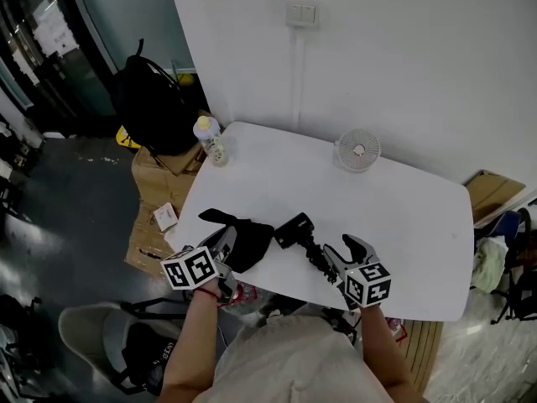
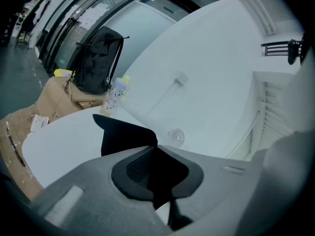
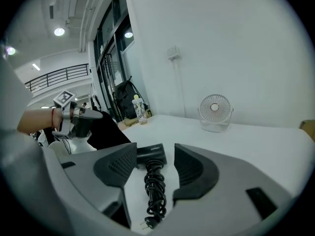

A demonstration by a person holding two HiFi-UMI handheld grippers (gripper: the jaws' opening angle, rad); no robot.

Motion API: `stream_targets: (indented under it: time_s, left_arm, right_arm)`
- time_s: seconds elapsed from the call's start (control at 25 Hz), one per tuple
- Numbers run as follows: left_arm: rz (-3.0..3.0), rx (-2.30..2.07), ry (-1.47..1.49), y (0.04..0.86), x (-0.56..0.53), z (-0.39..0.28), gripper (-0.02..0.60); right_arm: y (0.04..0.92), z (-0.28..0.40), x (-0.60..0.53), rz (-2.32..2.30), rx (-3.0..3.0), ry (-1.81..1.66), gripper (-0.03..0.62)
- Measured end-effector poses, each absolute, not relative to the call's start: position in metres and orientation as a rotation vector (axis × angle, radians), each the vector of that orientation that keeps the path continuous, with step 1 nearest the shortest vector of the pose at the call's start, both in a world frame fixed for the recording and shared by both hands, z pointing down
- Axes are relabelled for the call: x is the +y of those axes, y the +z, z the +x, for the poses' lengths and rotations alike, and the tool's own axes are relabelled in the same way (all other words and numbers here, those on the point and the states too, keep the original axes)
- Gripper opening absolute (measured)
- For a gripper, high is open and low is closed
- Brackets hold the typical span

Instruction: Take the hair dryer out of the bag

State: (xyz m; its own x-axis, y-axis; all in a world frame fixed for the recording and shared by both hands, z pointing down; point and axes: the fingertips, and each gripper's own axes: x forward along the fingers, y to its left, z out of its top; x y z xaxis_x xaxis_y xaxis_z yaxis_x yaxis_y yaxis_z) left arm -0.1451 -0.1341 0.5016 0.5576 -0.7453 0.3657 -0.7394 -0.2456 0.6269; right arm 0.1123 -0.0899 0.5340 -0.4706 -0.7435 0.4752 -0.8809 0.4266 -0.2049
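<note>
At the near edge of the white table (image 1: pixel 403 225), the left gripper (image 1: pixel 225 248) is held with its jaws closed tight on a fold of the black bag (image 1: pixel 243 240); in the left gripper view the dark cloth is pinched between the pads. The right gripper (image 1: pixel 344 252) is held just beside it with its jaws spread wide and nothing gripped. The hair dryer (image 1: pixel 295 227) is seen outside the bag, lying on the table just to the bag's right. Its coiled cord (image 1: pixel 319 259) is stretched toward the right gripper, framed by the open jaws but untouched. Farther back, a small white fan (image 1: pixel 358 150) is stood upright near the far edge, and a bottle (image 1: pixel 210 138) is set at the far left corner. Beyond the table, flattened cardboard (image 1: pixel 155 191) and a black backpack (image 1: pixel 151 103) are seen on the floor, and a switch (image 1: pixel 302 13) is fixed to the wall.
</note>
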Motion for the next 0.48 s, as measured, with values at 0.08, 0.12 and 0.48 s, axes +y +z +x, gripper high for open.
stream_targets:
  time_s: [0.08,0.12,0.48]
  left_arm:
    - [1.99,-1.183,0.025,0.518,-0.134,-0.141,0.021]
    - [1.987,-1.179,0.043,0.525,-0.135,-0.139,0.021]
    - [1.965,-1.141,0.225,0.576,-0.138,-0.119,0.023]
  right_arm:
    - [0.53,0.111,-0.09,1.4,-2.38,0.614,0.245]
    - [0.529,0.11,-0.089,1.398,-2.384,0.613,0.245]
    - [0.526,0.107,-0.078,1.394,-2.39,0.617,0.245]
